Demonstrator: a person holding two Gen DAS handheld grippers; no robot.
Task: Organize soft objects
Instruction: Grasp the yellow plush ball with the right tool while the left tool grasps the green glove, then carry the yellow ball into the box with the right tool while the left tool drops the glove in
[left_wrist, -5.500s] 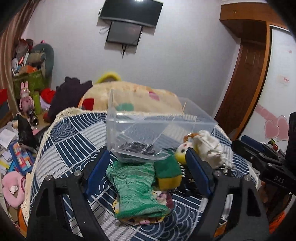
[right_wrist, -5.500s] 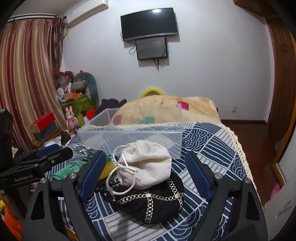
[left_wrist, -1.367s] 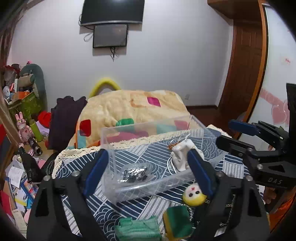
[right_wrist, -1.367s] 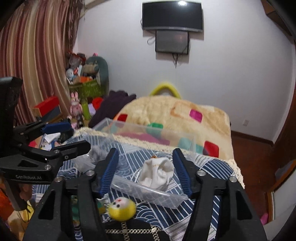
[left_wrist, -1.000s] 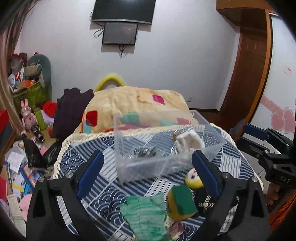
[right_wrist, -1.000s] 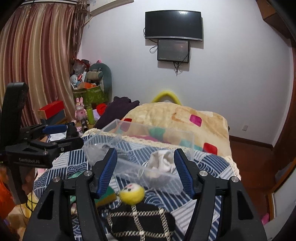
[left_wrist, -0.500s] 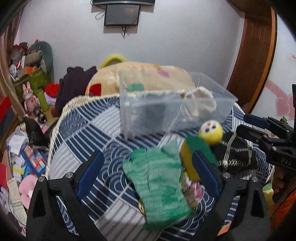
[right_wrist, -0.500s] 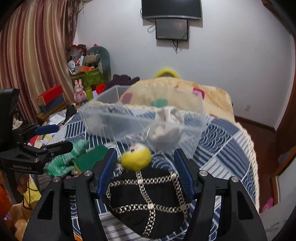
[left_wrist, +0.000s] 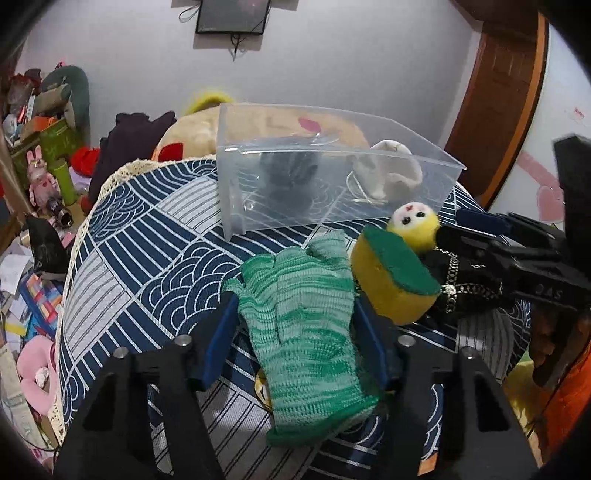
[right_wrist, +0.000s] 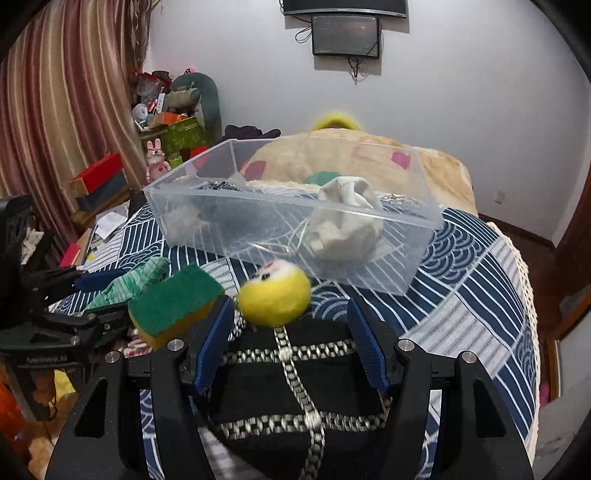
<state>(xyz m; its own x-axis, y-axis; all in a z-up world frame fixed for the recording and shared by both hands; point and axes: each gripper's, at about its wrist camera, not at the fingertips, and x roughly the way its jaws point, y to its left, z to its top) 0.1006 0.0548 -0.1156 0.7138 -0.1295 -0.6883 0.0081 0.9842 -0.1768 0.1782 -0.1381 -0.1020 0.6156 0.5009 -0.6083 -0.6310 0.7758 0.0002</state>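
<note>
A green knit glove (left_wrist: 306, 325) lies on the blue patterned cloth, and my left gripper (left_wrist: 295, 336) is open with a finger on each side of it. My right gripper (right_wrist: 291, 343) is open over a black bag with a chain pattern (right_wrist: 291, 391). A yellow plush ball (right_wrist: 275, 295) and a yellow-green sponge (right_wrist: 173, 302) sit just ahead of the right gripper. The clear plastic box (right_wrist: 413, 236) behind holds a white drawstring pouch (right_wrist: 343, 218) and a dark bundle (left_wrist: 288, 177).
The round table (left_wrist: 147, 254) drops off at its lace edge on the left. Toys and boxes clutter the floor (left_wrist: 33, 236). A bed with a beige blanket (right_wrist: 436, 166) stands behind the box. A wooden door (left_wrist: 495, 96) is at the right.
Both grippers have come down and forward to the pile. The left now straddles the green glove and has narrowed. The right is lower over the black bag.
</note>
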